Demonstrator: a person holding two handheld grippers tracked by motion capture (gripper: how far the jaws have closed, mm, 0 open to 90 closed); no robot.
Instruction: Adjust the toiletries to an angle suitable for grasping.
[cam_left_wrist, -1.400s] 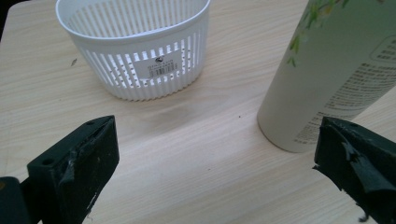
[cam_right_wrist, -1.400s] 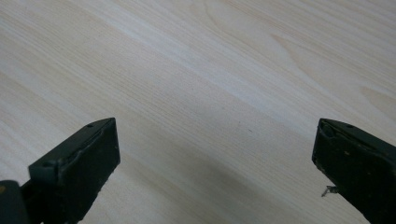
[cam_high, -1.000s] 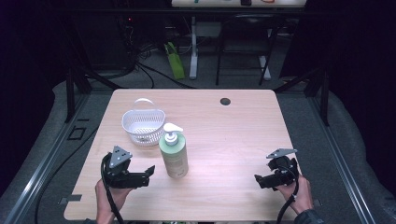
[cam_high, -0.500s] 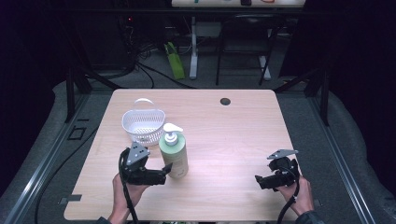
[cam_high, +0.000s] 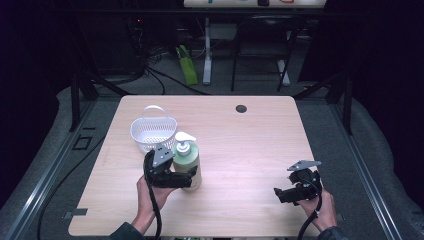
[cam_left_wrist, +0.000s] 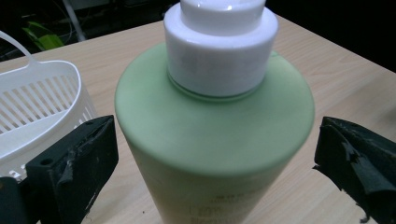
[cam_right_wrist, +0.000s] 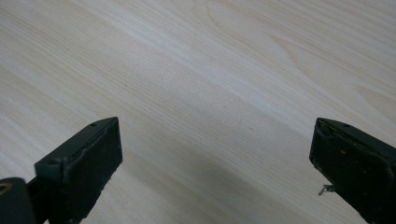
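Note:
A green pump bottle (cam_high: 187, 162) with a white pump head stands upright on the wooden table (cam_high: 250, 145), just right of a white slotted basket (cam_high: 153, 131). My left gripper (cam_high: 187, 176) is open with its jaws on either side of the bottle's body. In the left gripper view the green bottle (cam_left_wrist: 212, 130) sits between the two black pads with a gap on each side, and the basket (cam_left_wrist: 37, 107) is at the left. My right gripper (cam_high: 279, 195) rests open near the table's front right, its jaws over bare wood (cam_right_wrist: 210, 93).
A small dark round hole (cam_high: 241, 108) marks the table's far side. Dark floor with cables, metal frame legs and a green object (cam_high: 186, 70) lie beyond the table. Bare wood stretches between the bottle and the right gripper.
My left gripper has moved right and forward from the table's front left until its open jaws straddle the green bottle. The right gripper has stayed where it was.

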